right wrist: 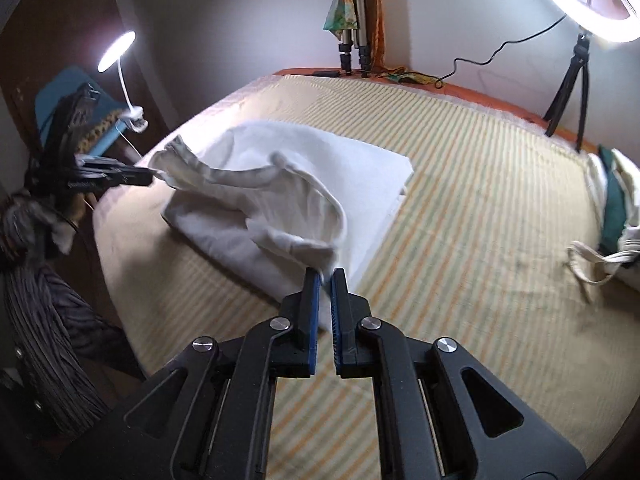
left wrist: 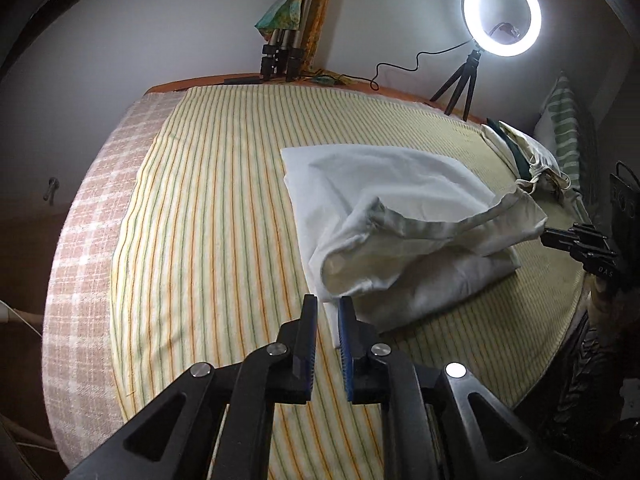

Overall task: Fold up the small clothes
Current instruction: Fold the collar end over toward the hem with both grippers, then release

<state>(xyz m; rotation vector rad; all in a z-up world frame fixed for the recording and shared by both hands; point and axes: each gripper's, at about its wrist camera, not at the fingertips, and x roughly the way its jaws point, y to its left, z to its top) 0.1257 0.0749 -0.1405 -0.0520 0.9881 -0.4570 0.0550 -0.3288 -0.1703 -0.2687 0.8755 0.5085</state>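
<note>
A white garment (left wrist: 384, 208) lies partly folded on the striped bed sheet (left wrist: 208, 220). My left gripper (left wrist: 328, 300) is shut on one corner of its lifted upper edge. My right gripper (right wrist: 326, 274) is shut on the other corner of the same edge, and it also shows in the left wrist view (left wrist: 548, 236) at the far right. The left gripper shows in the right wrist view (right wrist: 148, 178) at the left, pinching the cloth. The held edge hangs slack between both grippers above the lower layer of the garment (right wrist: 280, 184).
A lit ring light on a small tripod (left wrist: 500, 12) stands at the bed's far right corner. A folded tripod with a scarf (left wrist: 284, 20) leans on the wall. More clothes (right wrist: 612, 208) lie at the right. A desk lamp (right wrist: 118, 50) is at the left.
</note>
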